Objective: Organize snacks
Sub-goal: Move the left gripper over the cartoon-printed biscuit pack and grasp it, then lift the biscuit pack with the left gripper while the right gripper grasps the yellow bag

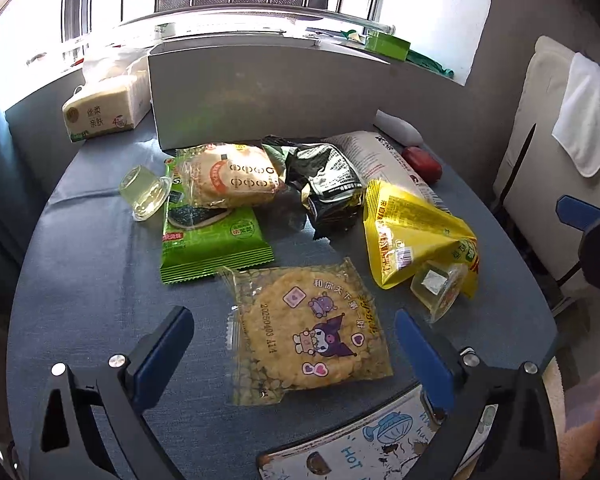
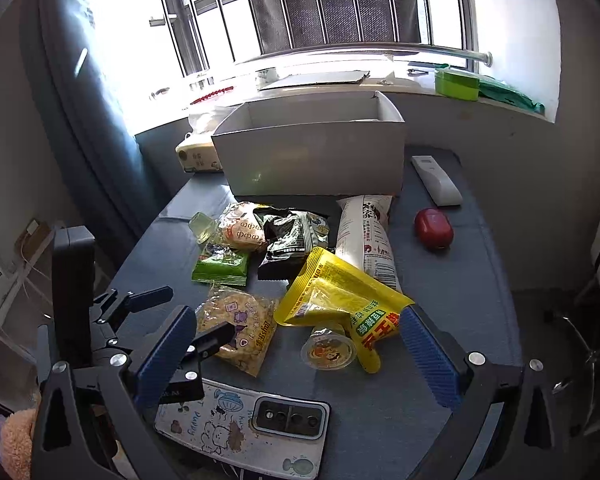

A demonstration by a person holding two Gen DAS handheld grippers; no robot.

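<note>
Snacks lie on the blue table (image 1: 80, 264). A clear-wrapped rice cracker with a cartoon (image 1: 308, 336) lies between the fingers of my open left gripper (image 1: 296, 340), which hovers over it. Behind are a green seaweed pack (image 1: 216, 240), a round cracker pack (image 1: 232, 176), a black pack (image 1: 328, 188), a yellow pouch (image 1: 412, 232), a long white bag (image 1: 380, 156) and two jelly cups (image 1: 146, 192) (image 1: 440, 286). My open right gripper (image 2: 300, 344) frames the near jelly cup (image 2: 328, 350) and yellow pouch (image 2: 340, 296). The left gripper (image 2: 184, 312) shows at the left.
An open white box (image 2: 312, 156) stands at the back of the table by the window. A tissue pack (image 1: 104, 110), a red case (image 2: 434, 229), a white remote (image 2: 436, 180) and a phone (image 2: 244, 428) at the near edge also lie here.
</note>
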